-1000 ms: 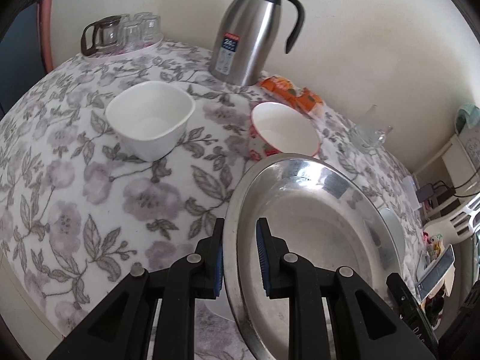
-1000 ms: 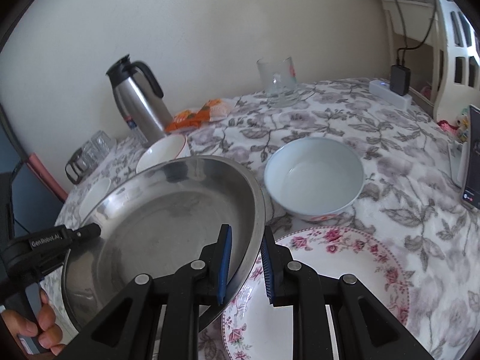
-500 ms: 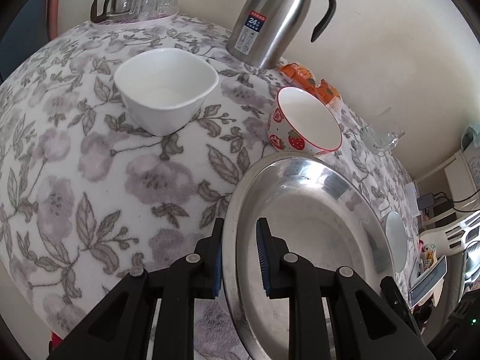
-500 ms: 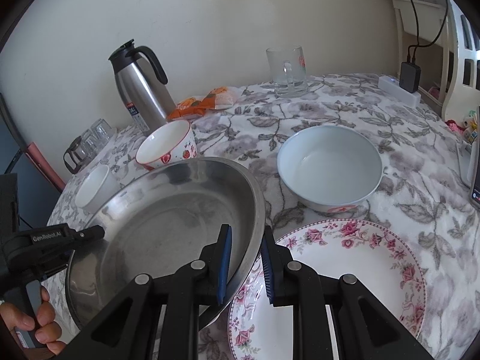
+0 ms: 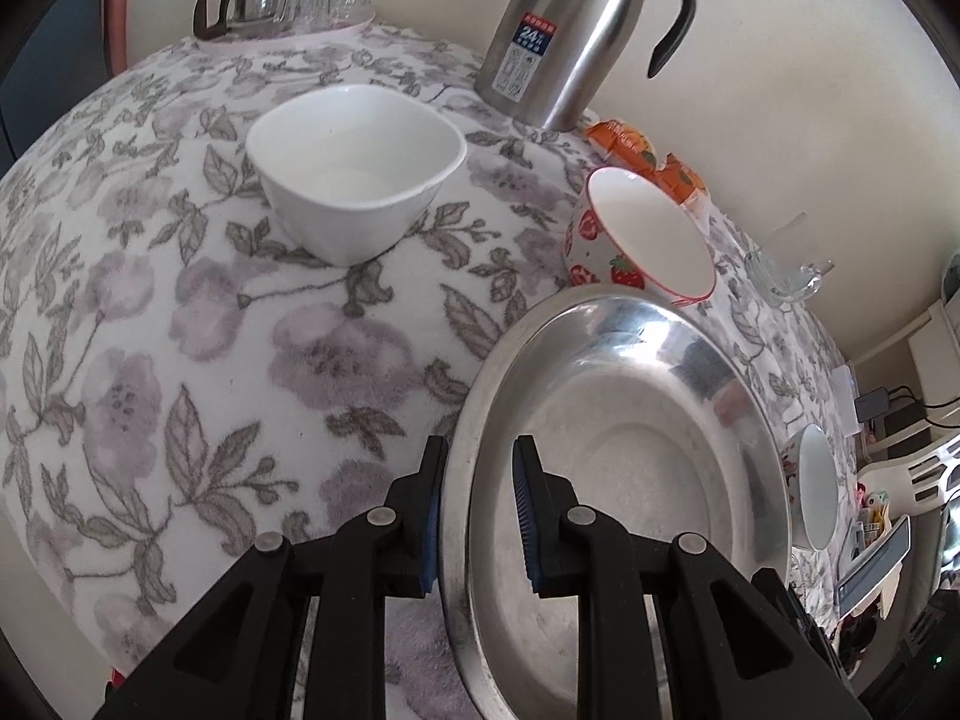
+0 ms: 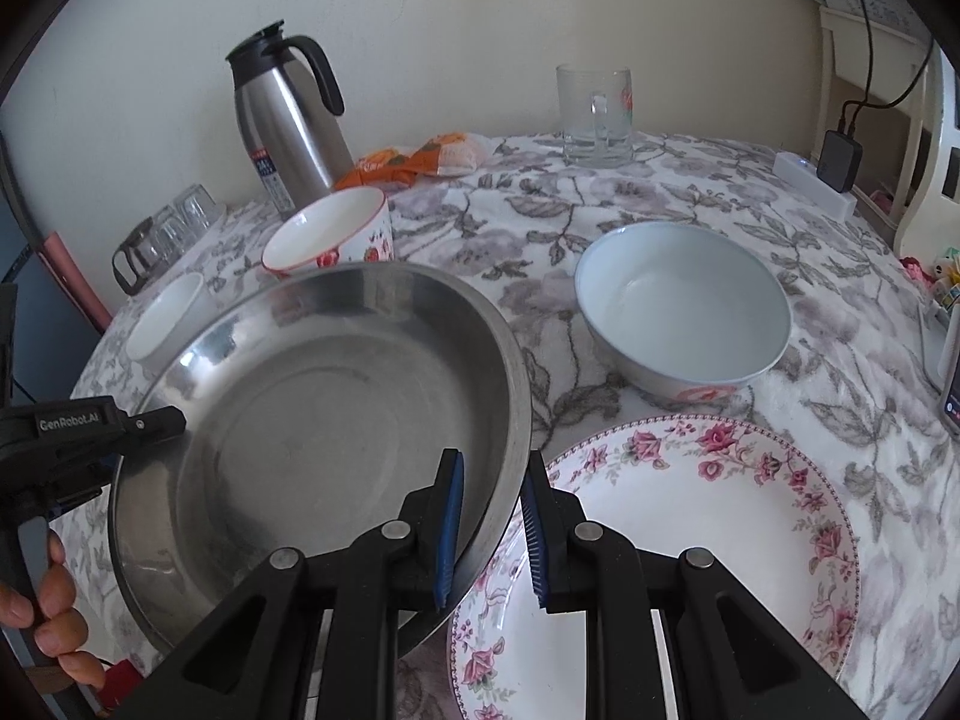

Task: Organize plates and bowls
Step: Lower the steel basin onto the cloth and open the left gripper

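Observation:
A large steel plate [image 5: 624, 456] [image 6: 336, 420] is held between both grippers above the floral tablecloth. My left gripper [image 5: 477, 516] is shut on its left rim. My right gripper [image 6: 492, 531] is shut on its right rim, which overlaps a pink-flowered plate [image 6: 690, 546]. A white square bowl [image 5: 354, 168] stands at the far left. A strawberry bowl [image 5: 642, 234] [image 6: 330, 234] stands just behind the steel plate. A pale blue bowl [image 6: 684, 306] stands to the right, behind the flowered plate.
A steel thermos jug [image 5: 570, 24] [image 6: 288, 120] stands by the wall with an orange snack packet [image 6: 420, 162] beside it. A glass mug [image 6: 597, 114] is at the back right. A tray of glasses [image 5: 282, 0] sits at the far left corner. A white charger block [image 6: 816, 186] lies at the right edge.
Both grippers and the steel plate have risen and drawn back a little toward me. The strawberry bowl shows more fully behind the plate.

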`<state>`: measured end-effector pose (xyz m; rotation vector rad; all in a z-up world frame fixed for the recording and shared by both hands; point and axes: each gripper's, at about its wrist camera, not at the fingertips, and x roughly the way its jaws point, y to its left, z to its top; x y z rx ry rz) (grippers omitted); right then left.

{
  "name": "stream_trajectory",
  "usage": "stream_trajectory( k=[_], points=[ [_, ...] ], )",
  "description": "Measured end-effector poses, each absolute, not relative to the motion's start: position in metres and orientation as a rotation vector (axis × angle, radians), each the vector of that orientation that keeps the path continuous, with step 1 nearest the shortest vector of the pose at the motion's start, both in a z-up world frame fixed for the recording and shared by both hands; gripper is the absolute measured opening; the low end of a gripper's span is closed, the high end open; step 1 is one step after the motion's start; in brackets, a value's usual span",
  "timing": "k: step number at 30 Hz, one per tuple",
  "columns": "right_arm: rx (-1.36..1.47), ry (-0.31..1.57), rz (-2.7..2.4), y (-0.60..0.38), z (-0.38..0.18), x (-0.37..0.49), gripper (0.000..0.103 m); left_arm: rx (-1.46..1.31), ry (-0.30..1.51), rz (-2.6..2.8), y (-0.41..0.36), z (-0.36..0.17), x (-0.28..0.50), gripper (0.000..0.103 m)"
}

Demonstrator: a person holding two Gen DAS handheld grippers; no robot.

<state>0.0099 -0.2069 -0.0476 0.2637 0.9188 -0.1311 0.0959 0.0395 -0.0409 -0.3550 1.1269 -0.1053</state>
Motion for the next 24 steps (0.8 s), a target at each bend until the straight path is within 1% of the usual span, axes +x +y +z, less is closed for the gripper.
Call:
stream_trajectory(
  k=[9,24],
  points=[
    [0.244,0.928,-0.135,-0.204,-0.051,0.010,0.020,-0.325,1.182,-0.077,0.036,-0.059,0.100,0.021],
    [0.246,0.933,-0.154,-0.206,-0.051,0.011,0.021,-0.298,1.182,-0.100,0.029,-0.062,0.104,0.022]
  ],
)
